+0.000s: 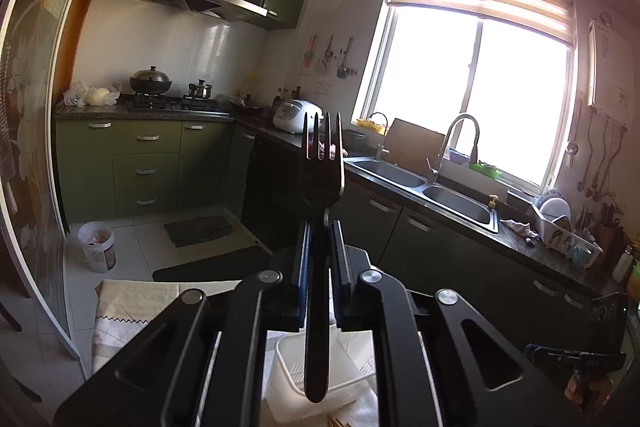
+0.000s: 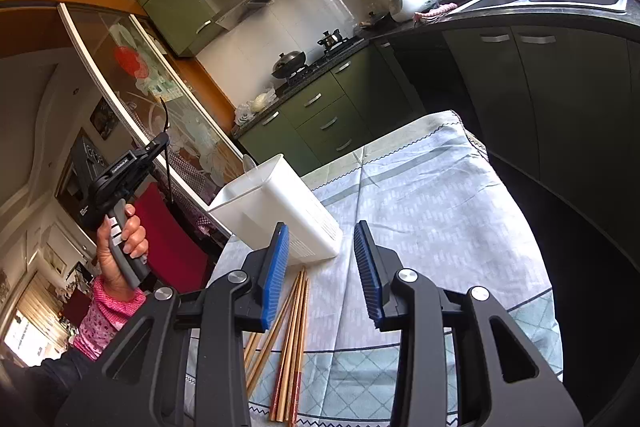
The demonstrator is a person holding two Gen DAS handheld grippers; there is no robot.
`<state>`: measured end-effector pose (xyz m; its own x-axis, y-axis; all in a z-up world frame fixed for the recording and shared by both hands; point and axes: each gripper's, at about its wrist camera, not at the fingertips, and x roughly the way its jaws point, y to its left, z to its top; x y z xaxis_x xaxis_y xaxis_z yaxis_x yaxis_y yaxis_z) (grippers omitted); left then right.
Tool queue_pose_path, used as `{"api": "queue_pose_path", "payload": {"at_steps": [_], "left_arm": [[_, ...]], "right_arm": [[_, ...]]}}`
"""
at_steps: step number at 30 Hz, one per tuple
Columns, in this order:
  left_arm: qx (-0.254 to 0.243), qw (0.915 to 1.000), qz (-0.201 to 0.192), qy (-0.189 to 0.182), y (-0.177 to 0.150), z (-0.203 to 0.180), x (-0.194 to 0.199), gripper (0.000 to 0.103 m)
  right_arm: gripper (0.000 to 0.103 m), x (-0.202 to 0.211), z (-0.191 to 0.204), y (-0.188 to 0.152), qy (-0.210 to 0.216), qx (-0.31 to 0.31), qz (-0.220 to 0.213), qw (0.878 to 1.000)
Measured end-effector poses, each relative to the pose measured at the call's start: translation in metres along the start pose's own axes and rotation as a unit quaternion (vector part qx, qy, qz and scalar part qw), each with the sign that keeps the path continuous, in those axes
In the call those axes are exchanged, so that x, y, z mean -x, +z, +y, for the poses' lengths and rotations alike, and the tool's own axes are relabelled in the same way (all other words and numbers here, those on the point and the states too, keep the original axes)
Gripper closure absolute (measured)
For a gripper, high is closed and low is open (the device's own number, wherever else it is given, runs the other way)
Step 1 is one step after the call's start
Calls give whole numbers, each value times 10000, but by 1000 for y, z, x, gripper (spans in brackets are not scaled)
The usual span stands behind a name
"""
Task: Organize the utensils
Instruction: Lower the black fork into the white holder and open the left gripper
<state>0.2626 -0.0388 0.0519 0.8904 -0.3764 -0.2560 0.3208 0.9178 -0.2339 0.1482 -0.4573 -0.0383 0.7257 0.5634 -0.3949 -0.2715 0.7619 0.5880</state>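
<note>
Two grippers: both in view, one loaded, one bare.
Left gripper [image 1: 320, 227]: clamped on a dark fork [image 1: 322, 171], raised well above the table; seen from the right wrist view it sits at upper left [image 2: 162, 143], carried by a hand [image 2: 120, 247] in a pink patterned sleeve [image 2: 108, 315].
Fork: upright between the blue pads, tines up, handle hanging down below the jaws toward the white caddy [image 1: 316, 379].
Right gripper [image 2: 322, 267]: jaws apart, nothing between the pads, low over the table.
White caddy: rectangular plastic holder [image 2: 276, 207] on the tablecloth, just ahead of the right gripper's left finger; a pale spoon tip [image 2: 249, 161] shows above its far rim.
Chopsticks [image 2: 288, 339]: loose bundle of wooden sticks lying flat on the cloth, below the caddy, partly under the right gripper's left finger.
Tablecloth [image 2: 432, 227]: pale blue-grey, patterned, covering the table.
Surroundings: green kitchen cabinets [image 1: 146, 163], double sink [image 1: 432, 187] under a bright window [image 1: 472, 99], hob with a lidded wok [image 1: 151, 79].
</note>
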Motion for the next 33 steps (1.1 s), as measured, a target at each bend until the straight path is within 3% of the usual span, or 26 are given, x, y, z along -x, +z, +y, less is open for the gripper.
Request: {"api": "queue_pose_path", "payload": {"at_steps": [3,12,26,33], "left_arm": [[-113,9993,-224,284,-14,-20,-12,94],[-521,9939,-298,923,-50,-40,-34,94],[-638,9919,5,1101,-79,-43,-36,94],[-709,9903,274,1163,-89,-44,-32,93]], "right_arm": [[67,12,-13,-2,75,-96,-92,9999],[67,32,-43,-5,220,-334,-243,9989],[67,39,-51,-7,235,-388,-309,9985],[67,25,-38,-9,344,-224,-30,9992]]}}
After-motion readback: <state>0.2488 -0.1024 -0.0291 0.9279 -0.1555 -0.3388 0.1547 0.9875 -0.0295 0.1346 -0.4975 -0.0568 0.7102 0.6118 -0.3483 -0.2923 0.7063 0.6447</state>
